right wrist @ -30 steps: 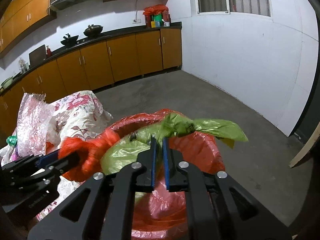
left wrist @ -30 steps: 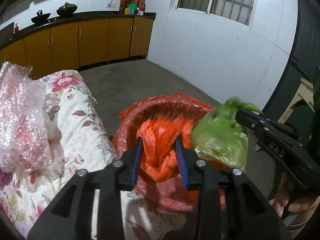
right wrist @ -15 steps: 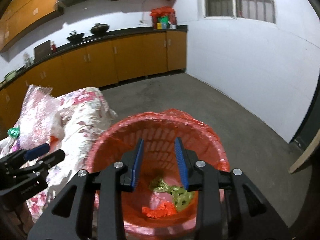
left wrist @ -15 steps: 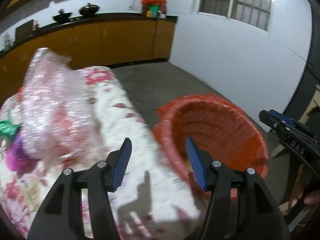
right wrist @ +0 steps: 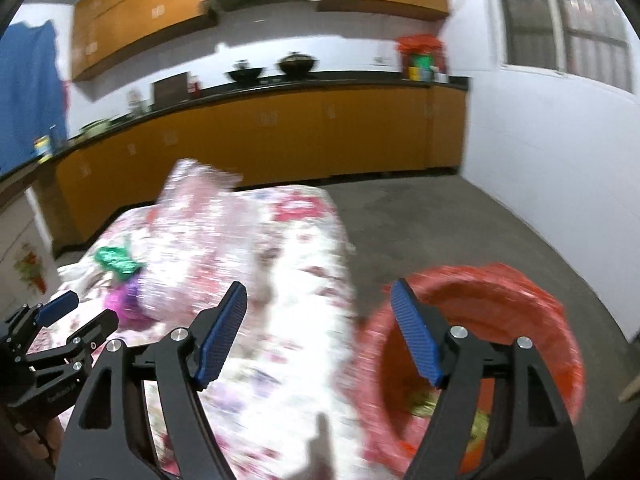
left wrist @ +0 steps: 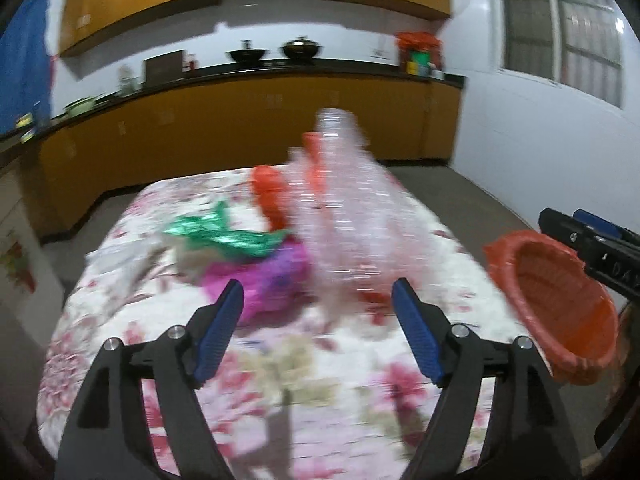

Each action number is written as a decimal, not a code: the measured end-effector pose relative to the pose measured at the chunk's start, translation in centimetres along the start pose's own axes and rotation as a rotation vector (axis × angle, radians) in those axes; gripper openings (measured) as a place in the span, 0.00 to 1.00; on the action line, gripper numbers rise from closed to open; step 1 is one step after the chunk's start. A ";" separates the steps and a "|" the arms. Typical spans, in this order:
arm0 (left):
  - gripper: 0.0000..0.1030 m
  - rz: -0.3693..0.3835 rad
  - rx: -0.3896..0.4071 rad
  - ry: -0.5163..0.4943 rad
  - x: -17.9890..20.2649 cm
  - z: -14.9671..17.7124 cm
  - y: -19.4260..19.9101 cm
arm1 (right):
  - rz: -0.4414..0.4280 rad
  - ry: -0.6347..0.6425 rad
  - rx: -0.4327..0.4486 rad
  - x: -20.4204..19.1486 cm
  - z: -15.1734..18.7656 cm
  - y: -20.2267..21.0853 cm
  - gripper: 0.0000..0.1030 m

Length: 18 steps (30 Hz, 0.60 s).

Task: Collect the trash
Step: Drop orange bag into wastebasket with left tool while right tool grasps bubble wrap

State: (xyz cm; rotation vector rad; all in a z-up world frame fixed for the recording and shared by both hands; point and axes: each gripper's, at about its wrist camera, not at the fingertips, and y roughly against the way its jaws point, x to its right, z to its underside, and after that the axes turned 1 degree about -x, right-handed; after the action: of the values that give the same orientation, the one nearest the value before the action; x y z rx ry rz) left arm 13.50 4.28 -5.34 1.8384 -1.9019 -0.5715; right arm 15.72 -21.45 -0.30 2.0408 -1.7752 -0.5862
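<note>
Trash pile sits on my floral tablecloth (left wrist: 304, 368): bubble wrap (left wrist: 352, 216) standing tall mid-table, a green foil wrapper (left wrist: 216, 236) and a purple crumpled piece (left wrist: 272, 280) just left of it, an orange bag (left wrist: 272, 200) behind. Both views are motion-blurred. My left gripper (left wrist: 318, 308) is over the near part of the table with its jaws opening and nothing between them; the blue pads (left wrist: 220, 332) are clear of the pile. My right gripper (right wrist: 320, 310) also has its jaws opening and empty, straddling the table edge and the red bin (right wrist: 552, 320), which stands on the floor just beside the table. Green and orange scraps (right wrist: 424, 404) lie inside the bin, details too blurred. Kitchen cabinets (left wrist: 280, 128) run along the back wall.
</note>
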 end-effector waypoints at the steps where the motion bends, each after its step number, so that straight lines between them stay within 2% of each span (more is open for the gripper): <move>1: 0.74 -0.014 0.000 0.018 -1.0 0.0 0.1 | -0.024 0.003 -0.009 -1.1 -0.2 -0.8 0.72; 8: 0.75 -0.074 0.001 0.096 -5.9 0.4 0.8 | -0.139 -0.013 -0.067 -6.2 -1.0 -4.7 0.72; 13: 0.75 -0.089 -0.004 0.131 -8.1 0.7 0.8 | -0.137 0.007 -0.082 -9.2 -1.2 -6.4 0.72; 18: 0.75 -0.091 -0.007 0.158 -9.1 0.9 0.7 | -0.087 0.047 -0.100 -11.8 -1.2 -8.4 0.72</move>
State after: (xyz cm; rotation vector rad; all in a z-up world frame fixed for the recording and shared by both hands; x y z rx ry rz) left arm 12.63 13.36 -5.87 1.9133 -1.7196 -0.4467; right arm 22.02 -8.65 -2.95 2.0552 -1.6046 -0.6341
